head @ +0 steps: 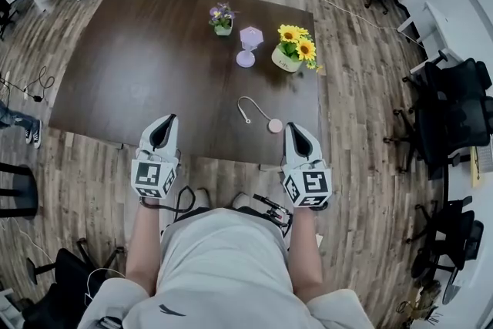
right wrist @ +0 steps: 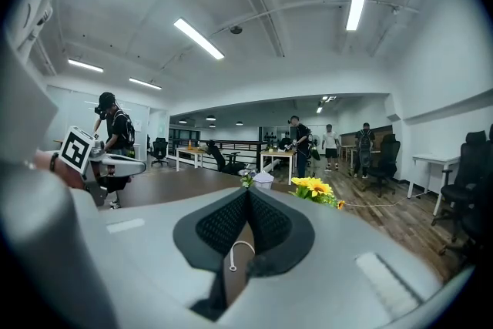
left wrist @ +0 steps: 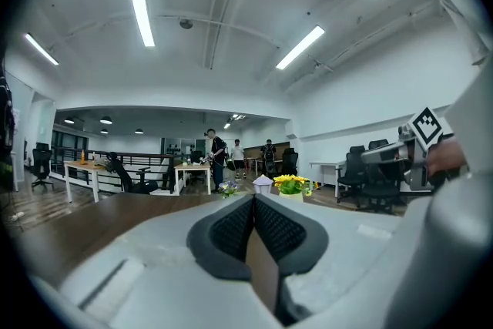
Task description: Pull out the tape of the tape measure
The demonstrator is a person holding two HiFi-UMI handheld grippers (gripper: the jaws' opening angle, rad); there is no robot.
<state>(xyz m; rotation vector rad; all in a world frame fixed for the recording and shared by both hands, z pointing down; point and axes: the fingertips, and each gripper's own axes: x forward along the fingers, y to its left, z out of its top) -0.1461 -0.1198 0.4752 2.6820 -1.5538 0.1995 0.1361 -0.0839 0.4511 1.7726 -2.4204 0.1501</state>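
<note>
Both claws are held level over the near edge of the dark wood table (head: 139, 65). The left claw (head: 171, 120) is seen closed in its own view, pads pressed together, nothing between them. The right claw (head: 290, 128) is likewise closed and empty. The pink round tape measure (head: 275, 125) is laid flat on the table, ungripped, just beside the right claw's tip at its 11 o'clock; contact cannot be told. A thin white strip (head: 245, 104) is curved out of the case toward 10 o'clock and hooked back down on the tabletop. In the right gripper view this strip is glimpsed low in the gap beneath the shut pads. Farther up the table, at 12 o'clock from the tape measure, a sunflower pot (head: 291, 56) is placed. A lilac stemmed object (head: 249, 46) is set at its 9 o'clock, and a small purple flower pot (head: 222, 19) at 10 o'clock of that. Office chairs (head: 451, 108) are parked at 3 o'clock, off the table.
</note>
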